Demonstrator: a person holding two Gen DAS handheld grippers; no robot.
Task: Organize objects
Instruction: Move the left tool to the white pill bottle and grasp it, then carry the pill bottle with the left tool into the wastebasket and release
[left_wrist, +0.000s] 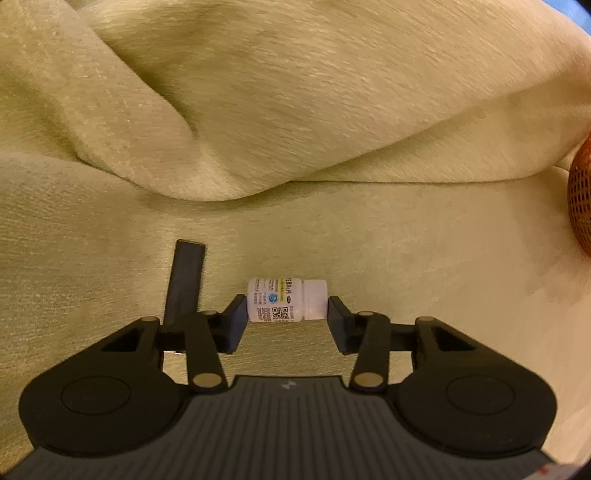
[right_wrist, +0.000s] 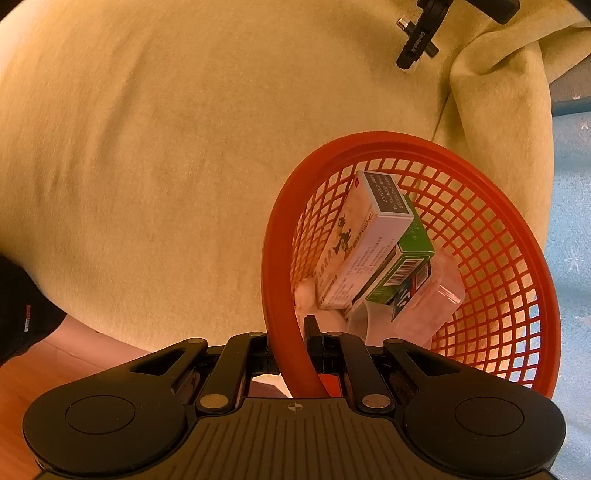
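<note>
The left tool (left_wrist: 287, 308) grips the small white bottle (left_wrist: 286, 304) end to end above the cloth (left_wrist: 332, 110); it seems light, hard and slippery. The right tool (right_wrist: 293, 345) is closed on the red basket (right_wrist: 280, 236) rim.

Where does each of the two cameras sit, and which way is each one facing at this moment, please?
Left wrist: sits on the left gripper, looking along its fingers at a small white bottle pinched end to end above the yellow cloth.
Right wrist: sits on the right gripper, looking at the red basket, whose rim it clamps, with boxes inside.
Shared: the cloth, and the basket, seen at the left view's right edge.
</note>
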